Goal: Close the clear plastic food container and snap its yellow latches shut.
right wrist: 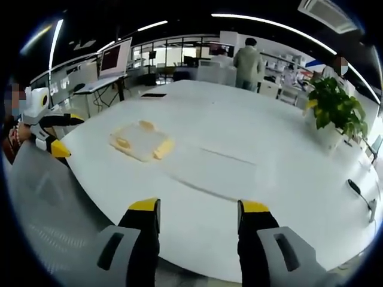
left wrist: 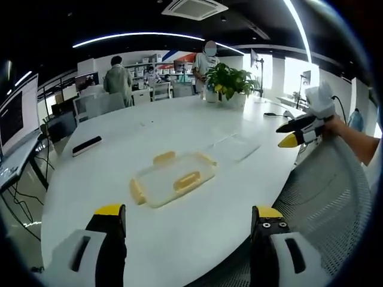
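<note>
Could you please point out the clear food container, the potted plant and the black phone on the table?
clear food container [left wrist: 173,179], left gripper view, centre of its lid.
potted plant [left wrist: 230,81], left gripper view, its leaves.
black phone [left wrist: 87,145], left gripper view, its middle.

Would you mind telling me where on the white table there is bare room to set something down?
The white table is mostly bare. One free patch lies between the clear container and the potted plant. Another lies between the container and the black phone-like object. The near edge in front of the left gripper is open too. It is busier by the plant and cables.
</note>
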